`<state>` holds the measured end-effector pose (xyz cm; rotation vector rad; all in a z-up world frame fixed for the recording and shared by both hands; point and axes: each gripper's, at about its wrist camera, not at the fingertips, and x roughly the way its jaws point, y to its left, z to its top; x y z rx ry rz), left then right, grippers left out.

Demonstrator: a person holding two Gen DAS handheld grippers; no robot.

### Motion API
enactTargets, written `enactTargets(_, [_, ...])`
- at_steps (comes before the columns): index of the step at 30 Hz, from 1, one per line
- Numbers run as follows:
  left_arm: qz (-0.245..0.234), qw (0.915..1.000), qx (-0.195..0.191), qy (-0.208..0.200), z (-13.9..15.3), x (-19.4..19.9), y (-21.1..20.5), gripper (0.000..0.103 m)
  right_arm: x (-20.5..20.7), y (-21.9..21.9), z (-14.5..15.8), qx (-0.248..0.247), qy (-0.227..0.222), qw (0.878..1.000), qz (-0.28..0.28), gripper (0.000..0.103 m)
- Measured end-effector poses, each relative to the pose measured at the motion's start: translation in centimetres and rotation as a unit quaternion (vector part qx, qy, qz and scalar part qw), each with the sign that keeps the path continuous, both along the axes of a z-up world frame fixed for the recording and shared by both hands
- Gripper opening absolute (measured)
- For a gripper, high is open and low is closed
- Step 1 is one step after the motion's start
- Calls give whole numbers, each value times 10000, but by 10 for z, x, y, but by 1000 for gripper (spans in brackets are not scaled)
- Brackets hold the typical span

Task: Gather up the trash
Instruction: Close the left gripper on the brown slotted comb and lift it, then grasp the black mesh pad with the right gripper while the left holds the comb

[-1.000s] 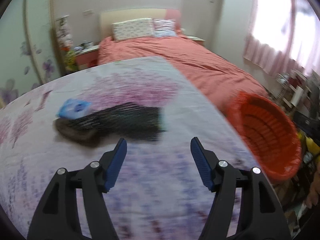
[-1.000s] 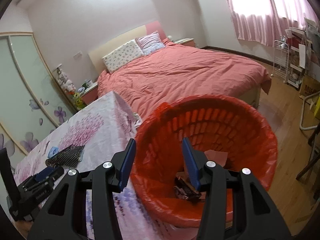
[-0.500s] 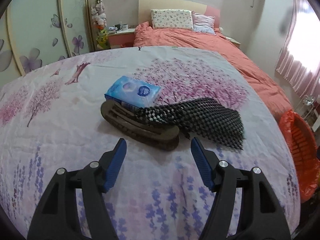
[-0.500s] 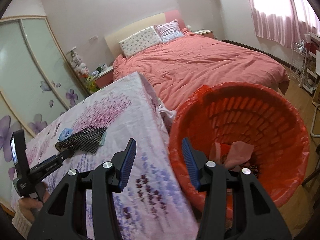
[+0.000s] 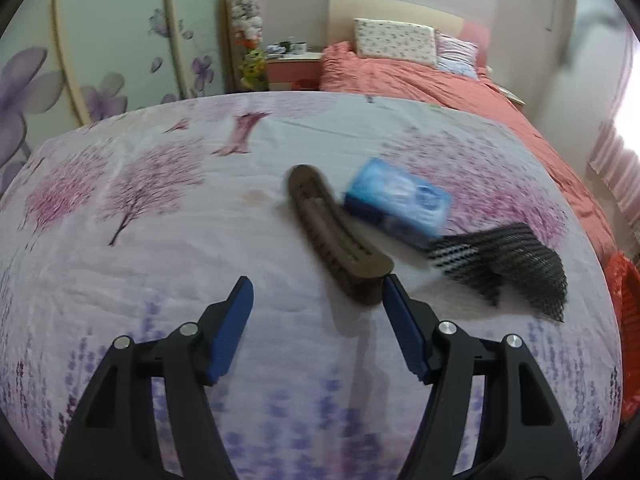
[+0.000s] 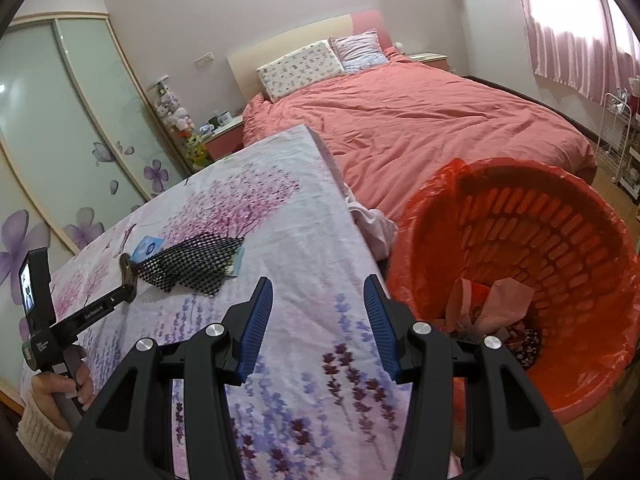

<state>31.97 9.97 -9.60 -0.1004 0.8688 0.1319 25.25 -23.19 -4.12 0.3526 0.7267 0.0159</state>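
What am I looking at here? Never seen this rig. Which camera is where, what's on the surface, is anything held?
No robot arm: a person holds a two-finger tool in each hand, each with a fisheye camera looking forward along its fingers.

Left view: the left tool is open over a flowered cloth, holding nothing. Ahead of it lie a brown slatted piece, a blue packet and a black mesh sheet; the brown piece's end sits close by one finger.

Right view: the right tool is also open and empty, near the cloth's edge beside an orange bin that already holds crumpled pink paper. The left tool and its hand show at left.
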Motion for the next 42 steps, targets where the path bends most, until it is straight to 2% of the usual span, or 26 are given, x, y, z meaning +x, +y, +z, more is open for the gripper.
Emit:
enactTargets(6, [-185, 9981, -413, -416, 16, -11, 8, 69, 6, 15, -3, -22, 42, 9999, 165, 48])
enactTargets(11, [-80, 9996, -165, -225, 10, 17, -6, 68, 9, 24, -6, -47, 103, 9997, 238, 48])
enactTargets(15, [128, 9999, 14, 39, -3, 37, -10, 58, 9, 27, -7, -85, 139, 9995, 266, 48])
enactTargets(17, [142, 9998, -114, 67, -6, 40, -6, 54, 9, 28, -7, -98, 147, 9995, 275, 48])
enactTargets(18, [167, 9998, -85, 81, -6, 41, -4, 43, 9, 28, -7, -102, 152, 9994, 277, 48])
enactTargets(21, [58, 9998, -146, 91, -7, 37, 7, 32, 9, 30, -7, -74, 161, 9994, 298, 48])
enactTargets(28, [-92, 9998, -110, 103, -9, 6, 47, 32, 9, 37, -9, -57, 167, 9989, 430, 48])
enactTargets(31, [1, 9999, -90, 102, -9, 0, 60, 38, 12, 43, -10, -66, 199, 9987, 457, 48])
enactTargets(42, [57, 9999, -12, 144, -9, 0, 59, 39, 17, 81, -10, -275, 219, 9975, 618, 48])
